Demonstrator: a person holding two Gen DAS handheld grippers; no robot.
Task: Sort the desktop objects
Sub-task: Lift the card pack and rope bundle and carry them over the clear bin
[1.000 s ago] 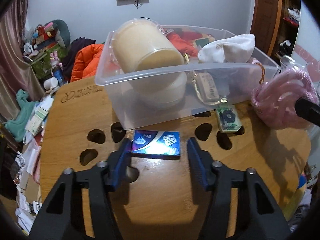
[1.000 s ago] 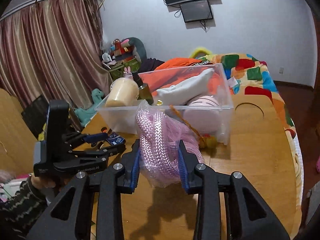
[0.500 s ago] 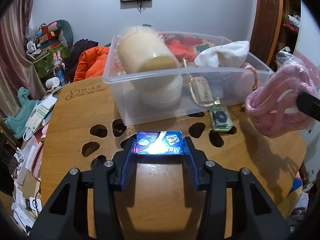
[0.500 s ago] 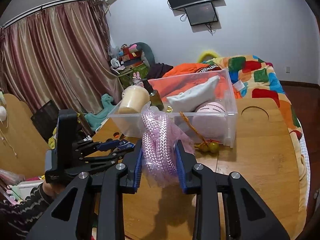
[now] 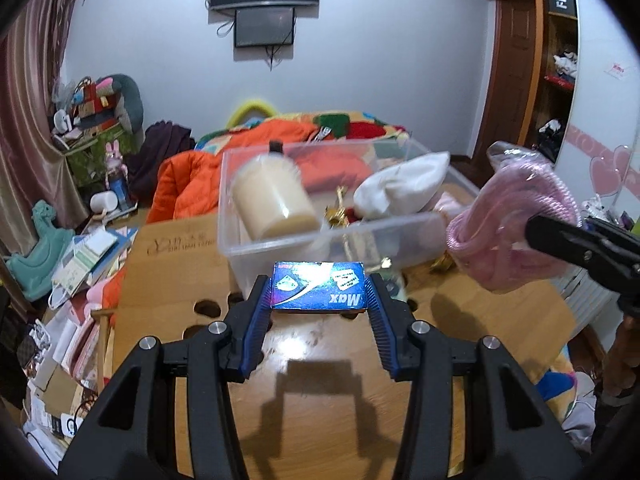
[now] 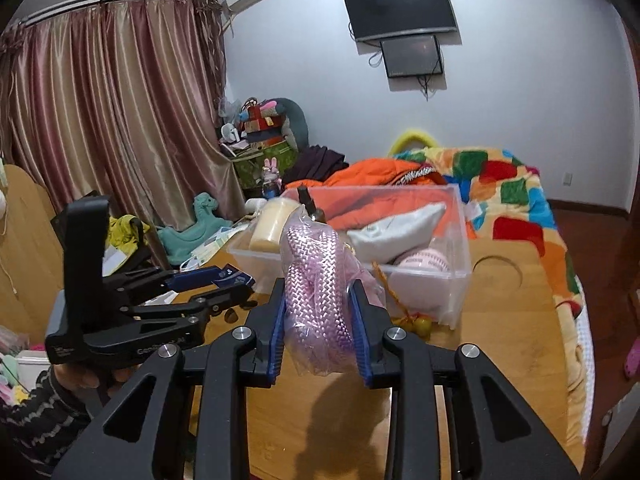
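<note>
My left gripper (image 5: 318, 294) is shut on a small blue box (image 5: 318, 286) marked "Max" and holds it above the wooden table (image 5: 320, 360), just in front of the clear plastic bin (image 5: 280, 240). My right gripper (image 6: 318, 312) is shut on a bag of pink rope (image 6: 316, 284), lifted above the table in front of the bin (image 6: 440, 280). The rope also shows at the right of the left wrist view (image 5: 516, 228), and the left gripper (image 6: 224, 288) at the left of the right wrist view.
The bin holds a cream jar (image 5: 272, 204), a white cloth bundle (image 5: 400, 192), a dark bottle (image 6: 308, 204) and a pink-and-white ball (image 6: 424, 260). The table has cut-out holes (image 5: 208, 308). Small yellow-green trinkets (image 6: 420, 324) lie by the bin. A cluttered floor is at the left, a bed behind.
My left gripper closed on the blue box and lifted it off the table. My right gripper rose with the pink rope toward the bin.
</note>
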